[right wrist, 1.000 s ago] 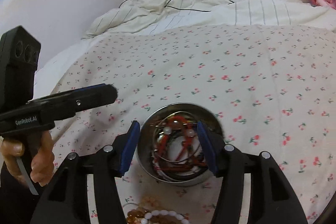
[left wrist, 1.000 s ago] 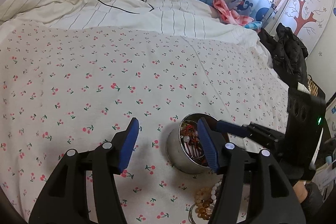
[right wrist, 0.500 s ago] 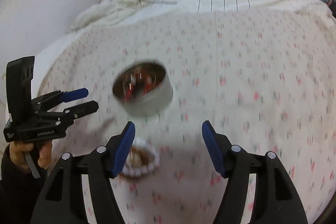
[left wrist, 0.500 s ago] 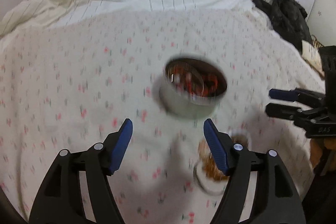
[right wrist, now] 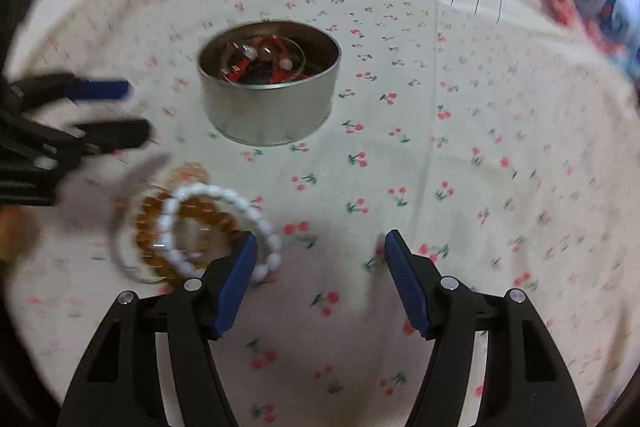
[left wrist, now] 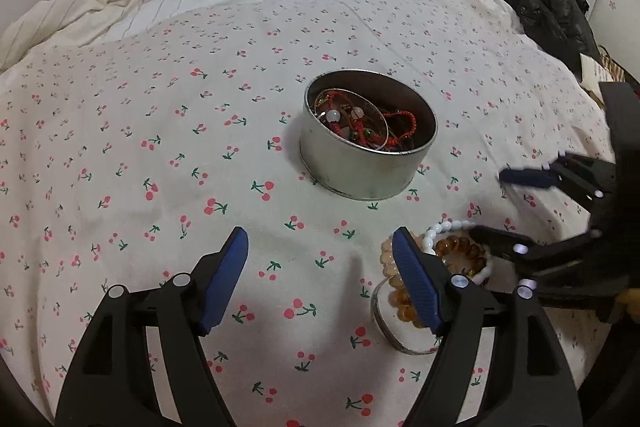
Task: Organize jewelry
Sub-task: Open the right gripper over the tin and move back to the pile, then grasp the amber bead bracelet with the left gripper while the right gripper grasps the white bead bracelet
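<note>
The left gripper (left wrist: 320, 251) hovers over the cherry-print bedspread (left wrist: 120, 147), its jaws opening with nothing but fabric between them. The round metal tin (left wrist: 360, 167) of red bead jewelry sits ahead of those jaws. A pile of bracelets (left wrist: 452, 255), white and amber, lies just beside the right-hand jaw. The right gripper (right wrist: 318, 253) is also released and opening, empty; the bracelets (right wrist: 200, 227) touch its left-hand jaw, the tin (right wrist: 268, 107) ahead.
</note>
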Tool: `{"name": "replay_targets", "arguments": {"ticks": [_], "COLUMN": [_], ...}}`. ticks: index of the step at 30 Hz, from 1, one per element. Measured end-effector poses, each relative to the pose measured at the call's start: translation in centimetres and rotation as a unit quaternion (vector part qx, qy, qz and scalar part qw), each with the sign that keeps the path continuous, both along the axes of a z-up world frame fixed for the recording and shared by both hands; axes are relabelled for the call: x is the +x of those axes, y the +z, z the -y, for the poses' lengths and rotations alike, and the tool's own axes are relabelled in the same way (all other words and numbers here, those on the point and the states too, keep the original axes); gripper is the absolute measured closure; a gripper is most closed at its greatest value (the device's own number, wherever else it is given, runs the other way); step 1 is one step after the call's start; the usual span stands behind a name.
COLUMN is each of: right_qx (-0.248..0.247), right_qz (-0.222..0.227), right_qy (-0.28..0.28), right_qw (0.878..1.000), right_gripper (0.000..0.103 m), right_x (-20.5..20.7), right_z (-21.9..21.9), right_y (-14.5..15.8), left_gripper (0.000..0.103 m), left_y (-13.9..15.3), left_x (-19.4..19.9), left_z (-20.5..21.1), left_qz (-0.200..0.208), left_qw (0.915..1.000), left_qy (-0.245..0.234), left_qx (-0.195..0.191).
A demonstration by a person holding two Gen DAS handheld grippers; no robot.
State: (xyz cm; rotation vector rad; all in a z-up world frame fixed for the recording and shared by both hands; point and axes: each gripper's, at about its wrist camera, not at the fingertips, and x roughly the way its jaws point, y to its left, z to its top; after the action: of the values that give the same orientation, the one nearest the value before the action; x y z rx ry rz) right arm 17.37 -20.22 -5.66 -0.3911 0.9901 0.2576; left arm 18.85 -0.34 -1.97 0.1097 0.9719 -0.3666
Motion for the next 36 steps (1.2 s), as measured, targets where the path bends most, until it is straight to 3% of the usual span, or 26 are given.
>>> {"name": "replay_targets", "arguments": {"ticks": [1, 2, 6, 10, 12, 14, 20, 29, 31, 33, 36], "right_qx": [-0.029, -0.042, -0.054, -0.001, 0.034, 0.056, 0.078, 0.089, 0.096, 0.096, 0.100], "right_qz": [0.017, 0.030, 0.047, 0.039, 0.027, 0.012, 0.006, -0.002, -0.008, -0.010, -0.015], "right_qy": [-0.008, -0.022, -0.078, -0.095, -0.088, -0.083, -0.078, -0.076, -0.076, -0.076, -0.073], "right_qw": [0.999, 0.998, 0.994, 0.995, 0.995, 0.995, 0.994, 0.993, 0.992, 0.992, 0.992], "right_gripper": [0.024, 0.022, 0.022, 0.022, 0.022, 0.022, 0.022, 0.022, 0.022, 0.022, 0.022], "right_x": [0.1, 0.2, 0.9, 0.9, 0.9, 0.7, 1.1, 1.7, 1.8, 1.7, 1.7], "right_z": [-0.2, 0.0, 2.2, 4.0, 4.1, 4.0, 3.8, 3.9, 4.0, 3.9, 3.9], "right_y": [-0.3, -0.2, 0.5, 1.5, 1.7, 1.8, 2.0, 1.7, 1.6, 1.5, 1.5], "left_gripper": [0.032, 0.032, 0.032, 0.032, 0.032, 0.034, 0.057, 0.059, 0.070, 0.091, 0.092], "left_y": [-0.1, -0.1, 0.0, 0.1, -0.2, -0.5, -0.2, -1.6, -1.7, -2.1, -2.1], "left_x": [-0.1, -0.2, -1.1, -2.9, -3.2, -3.0, -3.0, -3.1, -2.9, -2.7, -2.7], "left_z": [0.1, 0.3, 1.7, 4.0, 4.6, 4.6, 4.2, 5.2, 5.5, 5.7, 5.7], "left_qz": [-0.003, -0.004, 0.003, 0.017, 0.010, -0.004, -0.010, -0.013, -0.013, -0.019, -0.022], "left_qw": [1.0000, 0.9999, 0.9981, 0.9897, 0.9873, 0.9873, 0.9859, 0.9855, 0.9856, 0.9854, 0.9846], "left_qy": [-0.007, -0.011, -0.060, -0.141, -0.158, -0.159, -0.164, -0.169, -0.169, -0.168, -0.172], "left_qx": [0.005, 0.008, 0.014, 0.020, 0.015, -0.002, -0.030, 0.001, 0.004, 0.016, 0.022]}}
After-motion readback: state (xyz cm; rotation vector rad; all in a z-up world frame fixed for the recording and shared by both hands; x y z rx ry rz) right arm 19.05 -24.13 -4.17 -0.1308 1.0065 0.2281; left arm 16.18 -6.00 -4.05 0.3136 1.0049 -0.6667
